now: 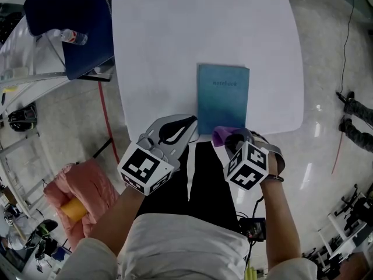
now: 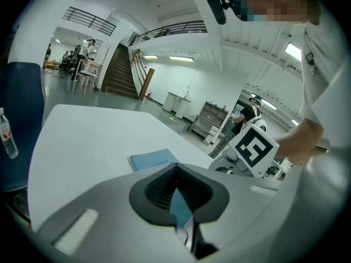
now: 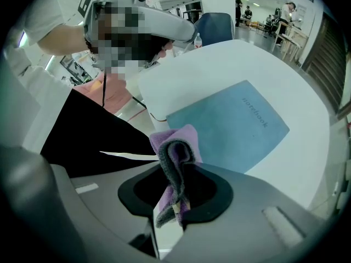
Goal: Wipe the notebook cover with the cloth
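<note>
A blue notebook (image 1: 223, 98) lies closed on the white table (image 1: 157, 51), near its front edge. My right gripper (image 1: 233, 137) hovers at the notebook's near edge, shut on a folded purple cloth (image 1: 220, 136). In the right gripper view the cloth (image 3: 174, 152) stands pinched between the jaws, with the notebook (image 3: 230, 127) just beyond it. My left gripper (image 1: 191, 121) is at the table's front edge, left of the notebook, shut and empty. The left gripper view shows the notebook (image 2: 153, 159) ahead of its jaws and the right gripper's marker cube (image 2: 253, 147) to the right.
A dark blue chair (image 1: 70, 28) with a water bottle (image 1: 73, 37) on it stands to the left of the table. A pink bundle (image 1: 78, 194) lies on the floor at lower left. The person's dark lap is right below the grippers.
</note>
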Available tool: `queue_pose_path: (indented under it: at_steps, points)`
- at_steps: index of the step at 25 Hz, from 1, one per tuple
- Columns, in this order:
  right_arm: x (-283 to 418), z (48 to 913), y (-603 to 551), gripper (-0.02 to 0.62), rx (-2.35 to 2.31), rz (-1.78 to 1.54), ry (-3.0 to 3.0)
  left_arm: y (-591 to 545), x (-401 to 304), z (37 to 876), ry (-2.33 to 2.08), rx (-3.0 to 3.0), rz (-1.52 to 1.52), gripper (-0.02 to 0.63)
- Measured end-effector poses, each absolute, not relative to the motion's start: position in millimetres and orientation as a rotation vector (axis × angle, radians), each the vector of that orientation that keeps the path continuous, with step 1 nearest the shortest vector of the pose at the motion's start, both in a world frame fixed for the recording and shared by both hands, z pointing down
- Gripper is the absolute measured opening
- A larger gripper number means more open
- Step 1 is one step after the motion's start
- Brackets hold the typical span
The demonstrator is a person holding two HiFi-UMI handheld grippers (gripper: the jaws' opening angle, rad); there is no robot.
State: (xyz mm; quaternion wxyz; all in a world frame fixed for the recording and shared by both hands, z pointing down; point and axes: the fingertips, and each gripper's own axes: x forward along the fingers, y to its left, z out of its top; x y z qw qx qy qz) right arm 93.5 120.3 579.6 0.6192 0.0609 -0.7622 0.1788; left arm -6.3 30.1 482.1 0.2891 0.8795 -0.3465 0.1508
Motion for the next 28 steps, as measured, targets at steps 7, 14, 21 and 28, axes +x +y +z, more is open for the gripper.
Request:
queue_pose_path:
  at_steps: [7,14,21,28]
  points:
    - [94.7,579.1,120.0,0.107,0.194,0.368,-1.8,29.7,-6.4,477.9,-0.928,2.352,0.416,-0.002]
    - [97.3,568.9,115.2,0.107,0.303,0.391,-1.871,25.7,-5.4,470.1,-0.917,2.366,0.442,-0.002]
    - [110.1,543.2,99.7,0.107,0.391,0.437,-1.905,16.1,4.5,446.6,-0.907,2.398,0.448,-0.002]
    - [104.2,499.3,68.2,0.107,0.548,0.505,-2.019,2.1,9.0,419.1,-0.9,2.441,0.446,-0.002]
